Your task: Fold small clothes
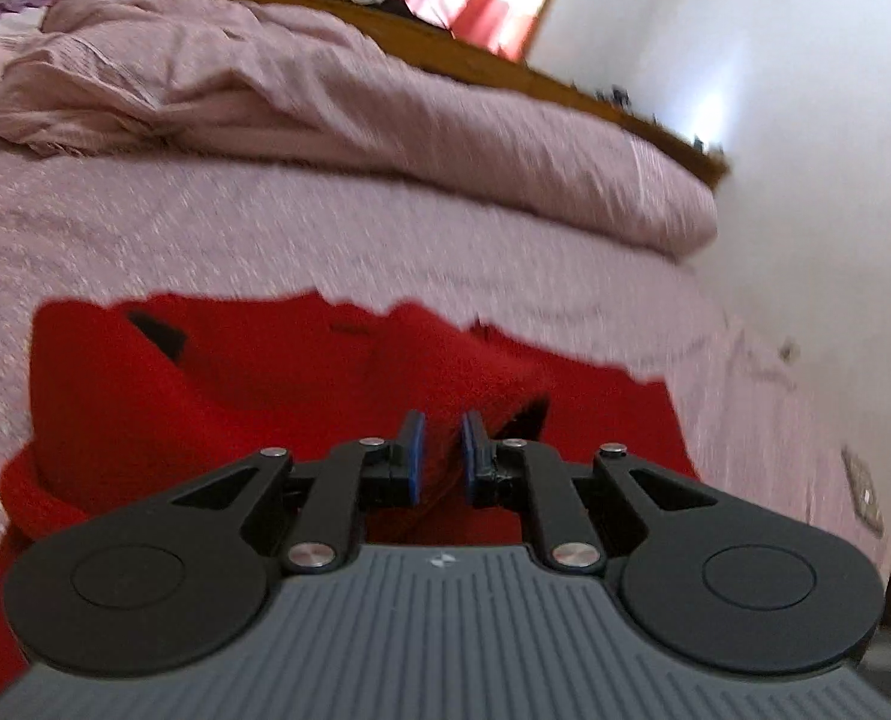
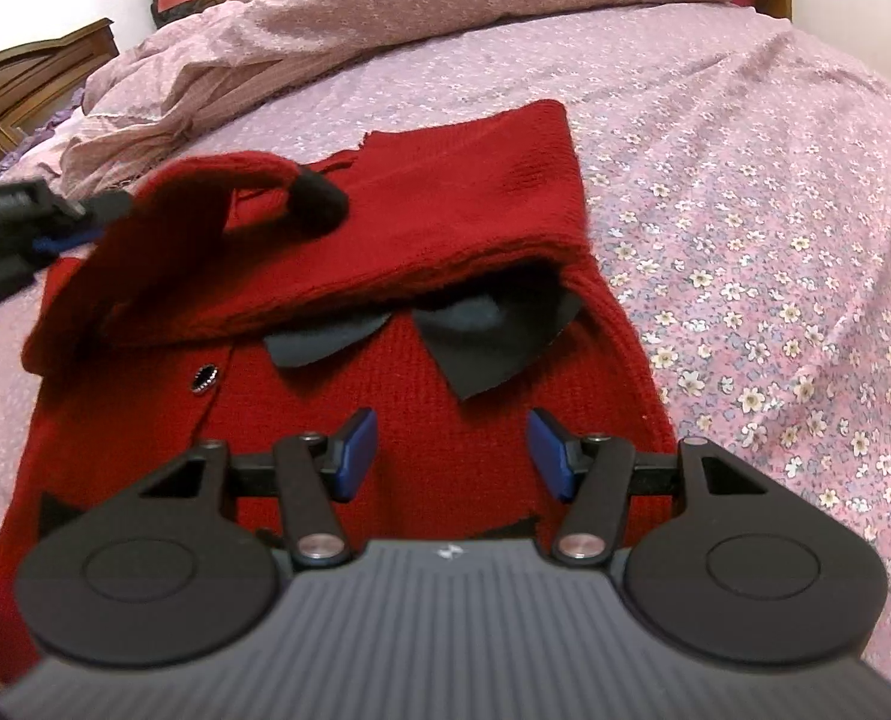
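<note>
My left tool [image 1: 442,450] was clamped on a fold of the red cardigan [image 2: 337,420], carrying a sleeve [image 2: 163,228] with a black cuff [image 2: 319,204] over the body ahead of my right tool [image 2: 452,453]. My right tool hovered with its jaws apart above the cardigan's front, just short of the black collar [image 2: 475,348]. The cardigan lay on the bed [image 2: 745,210]. I could read no writing.

left claw [image 1: 442,450]: I am pinching it nearly closed on a fold of red knit, tilting it downward.
right claw [image 2: 452,456]: I am holding it about half open, angling it downward, gripping nothing between its blue pads [image 2: 358,450].
</note>
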The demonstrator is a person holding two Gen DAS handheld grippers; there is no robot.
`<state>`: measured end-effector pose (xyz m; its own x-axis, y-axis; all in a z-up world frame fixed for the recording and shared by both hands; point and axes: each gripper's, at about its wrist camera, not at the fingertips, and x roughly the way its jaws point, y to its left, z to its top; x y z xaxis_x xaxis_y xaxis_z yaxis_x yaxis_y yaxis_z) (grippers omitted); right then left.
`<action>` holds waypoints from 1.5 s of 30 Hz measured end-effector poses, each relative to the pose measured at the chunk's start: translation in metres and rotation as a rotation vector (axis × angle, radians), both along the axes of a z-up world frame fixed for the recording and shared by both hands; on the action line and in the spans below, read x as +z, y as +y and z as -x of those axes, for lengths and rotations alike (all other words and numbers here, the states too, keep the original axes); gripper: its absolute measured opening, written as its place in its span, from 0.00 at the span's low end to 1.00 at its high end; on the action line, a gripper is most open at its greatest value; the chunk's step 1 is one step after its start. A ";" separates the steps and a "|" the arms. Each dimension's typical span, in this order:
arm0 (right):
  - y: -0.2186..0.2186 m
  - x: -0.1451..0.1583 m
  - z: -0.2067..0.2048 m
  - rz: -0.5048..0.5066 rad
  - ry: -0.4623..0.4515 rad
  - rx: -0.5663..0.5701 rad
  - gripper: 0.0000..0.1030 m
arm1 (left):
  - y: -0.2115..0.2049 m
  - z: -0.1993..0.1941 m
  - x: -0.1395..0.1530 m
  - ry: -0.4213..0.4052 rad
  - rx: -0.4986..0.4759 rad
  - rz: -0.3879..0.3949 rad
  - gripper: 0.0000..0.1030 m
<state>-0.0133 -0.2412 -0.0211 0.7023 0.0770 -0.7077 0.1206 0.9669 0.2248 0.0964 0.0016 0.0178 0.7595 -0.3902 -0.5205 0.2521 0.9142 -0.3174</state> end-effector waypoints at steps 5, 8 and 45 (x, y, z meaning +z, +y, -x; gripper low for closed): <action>-0.001 0.002 -0.002 0.004 -0.011 0.005 0.56 | 0.000 0.010 -0.015 0.055 -0.028 -0.036 0.16; -0.002 0.007 -0.004 0.005 -0.023 0.010 0.56 | 0.007 0.018 -0.012 0.063 -0.028 -0.048 0.21; 0.017 0.024 -0.167 -0.511 0.002 0.022 0.17 | 0.113 0.032 -0.001 0.086 0.331 -0.216 0.46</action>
